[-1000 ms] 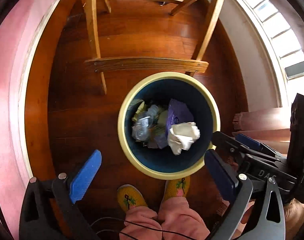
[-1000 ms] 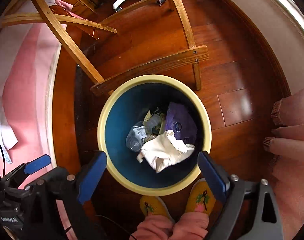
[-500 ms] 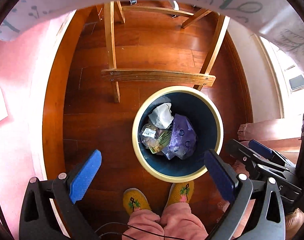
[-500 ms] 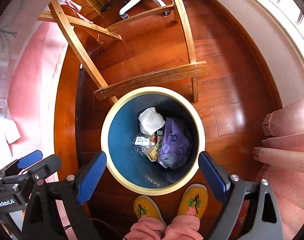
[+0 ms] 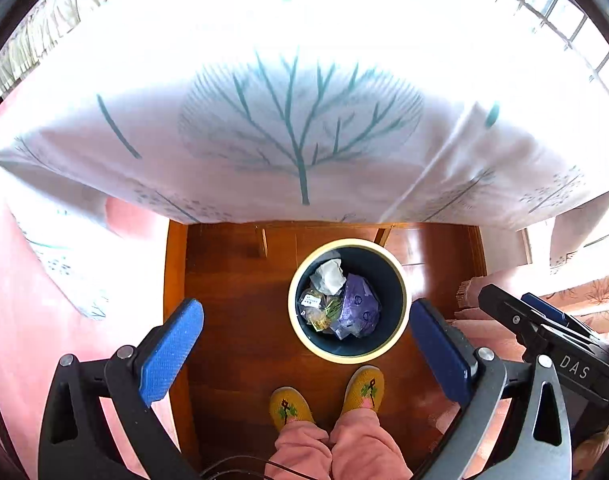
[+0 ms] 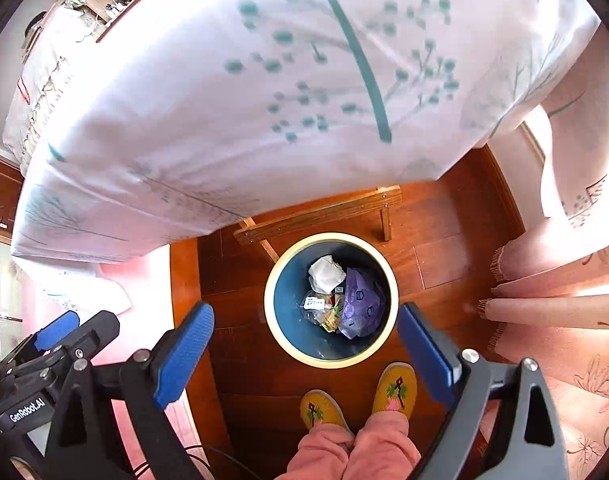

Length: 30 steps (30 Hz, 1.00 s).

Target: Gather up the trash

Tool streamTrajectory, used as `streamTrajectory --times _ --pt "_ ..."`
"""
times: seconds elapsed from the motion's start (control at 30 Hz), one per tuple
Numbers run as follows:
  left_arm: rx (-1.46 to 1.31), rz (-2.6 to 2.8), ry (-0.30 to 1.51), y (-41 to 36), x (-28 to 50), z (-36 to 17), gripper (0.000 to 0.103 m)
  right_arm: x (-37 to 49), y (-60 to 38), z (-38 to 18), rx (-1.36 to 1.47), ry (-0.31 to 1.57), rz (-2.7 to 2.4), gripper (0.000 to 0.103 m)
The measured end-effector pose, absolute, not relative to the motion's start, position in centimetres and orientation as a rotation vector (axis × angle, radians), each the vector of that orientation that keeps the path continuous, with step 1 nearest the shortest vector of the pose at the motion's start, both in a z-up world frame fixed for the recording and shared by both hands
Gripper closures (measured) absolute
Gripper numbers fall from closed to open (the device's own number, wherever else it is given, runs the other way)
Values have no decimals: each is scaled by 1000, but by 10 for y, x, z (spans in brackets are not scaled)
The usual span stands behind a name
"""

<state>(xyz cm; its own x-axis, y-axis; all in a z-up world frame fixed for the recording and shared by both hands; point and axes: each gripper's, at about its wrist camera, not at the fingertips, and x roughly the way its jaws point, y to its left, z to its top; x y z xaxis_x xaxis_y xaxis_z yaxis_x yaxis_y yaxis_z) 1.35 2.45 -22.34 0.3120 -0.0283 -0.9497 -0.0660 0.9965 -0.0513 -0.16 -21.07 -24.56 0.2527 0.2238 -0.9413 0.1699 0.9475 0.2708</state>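
Note:
A round bin [image 5: 400,280] [image 6: 270,308], cream rim and dark blue inside, stands on the wooden floor far below both grippers. In it lie a crumpled white paper [image 5: 328,276] [image 6: 325,274], a purple bag [image 5: 358,308] [image 6: 360,306] and clear wrappers [image 5: 316,308] [image 6: 316,308]. My left gripper [image 5: 306,354] is open and empty, high above the bin. My right gripper [image 6: 306,354] is open and empty, also high above it. Each gripper shows at the other view's edge.
A table under a white cloth with teal tree print [image 5: 296,112] [image 6: 264,92] fills the upper half of both views. A wooden crossbar [image 6: 320,212] runs under it. The person's yellow slippers [image 5: 328,394] [image 6: 360,396] stand by the bin. Pink curtain folds [image 6: 556,280] hang right.
Both grippers have risen well above the bin, and the tablecloth has come into view. The white paper dropped from the bin's right side and settled at its far side.

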Motion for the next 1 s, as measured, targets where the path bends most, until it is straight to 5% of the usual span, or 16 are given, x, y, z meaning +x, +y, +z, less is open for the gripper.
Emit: streamTrajectory --times 0.6,1.0 --pt "-51 3 1044 23 -8 -12 1 -22 -196 -30 305 1141 67 9" --pt "-20 25 940 12 -33 47 1 -36 -183 48 185 984 15 9"
